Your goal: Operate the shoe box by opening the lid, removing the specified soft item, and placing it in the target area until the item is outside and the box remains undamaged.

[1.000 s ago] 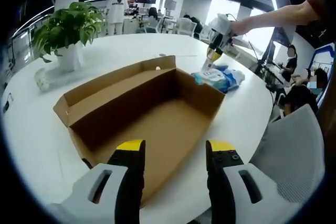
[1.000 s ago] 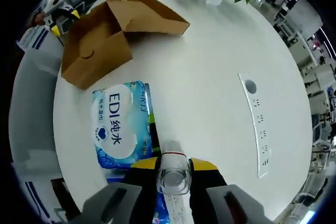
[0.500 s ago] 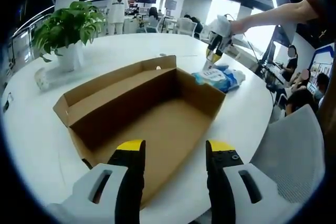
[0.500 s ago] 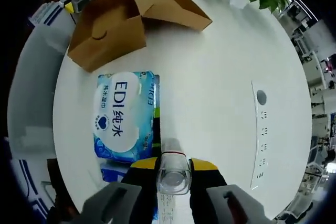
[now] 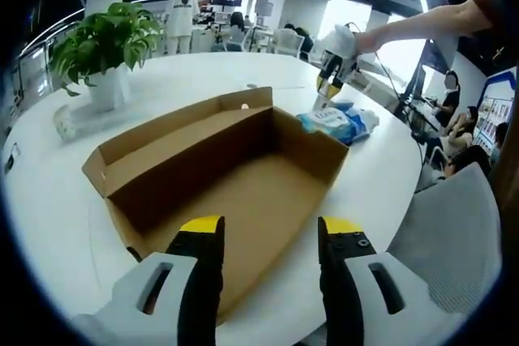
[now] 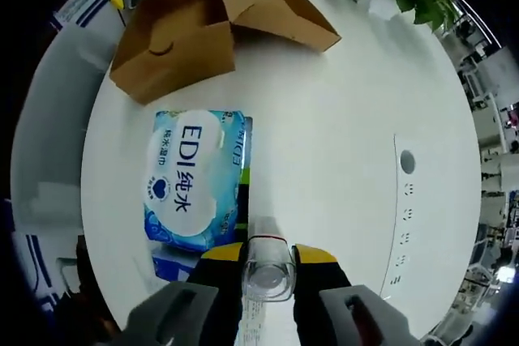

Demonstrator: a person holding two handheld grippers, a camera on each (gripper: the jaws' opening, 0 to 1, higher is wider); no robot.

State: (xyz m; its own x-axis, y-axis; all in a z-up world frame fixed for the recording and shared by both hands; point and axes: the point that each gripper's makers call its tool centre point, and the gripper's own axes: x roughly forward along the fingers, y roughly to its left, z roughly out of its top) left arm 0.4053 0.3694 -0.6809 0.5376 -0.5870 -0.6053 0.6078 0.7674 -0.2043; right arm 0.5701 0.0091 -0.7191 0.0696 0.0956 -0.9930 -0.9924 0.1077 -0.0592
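The right gripper [image 6: 268, 261] hangs above the white tabletop [image 6: 340, 135] with its yellow-tipped jaws clamped on a small clear cup-like thing [image 6: 268, 267], whose exact nature cannot be told. Just past the jaws lies the soft item, a blue wipes pack [image 6: 195, 177], flat on the tabletop and outside the box [image 6: 174, 34], which sits just beyond the pack with its lid folded back. In the left gripper view, the left gripper [image 5: 268, 234] hovers at the near edge of the same box [image 5: 243, 176], jaws apart and holding nothing; the brown interior looks empty, and the flap stands open on the far side. Farther off, the wipes pack [image 5: 339, 119] rests by the box's far corner, with the right gripper [image 5: 331, 79] raised over it at the end of a person's outstretched arm. A potted plant [image 5: 105, 46] stands well apart on the tabletop. Judging from this, the item is already out, so the step in hand seems to be finishing the placement. To do it well, lift the right gripper straight up, clear of the pack, without dragging it. Keep the left gripper off the cardboard walls so the box stays unbent.
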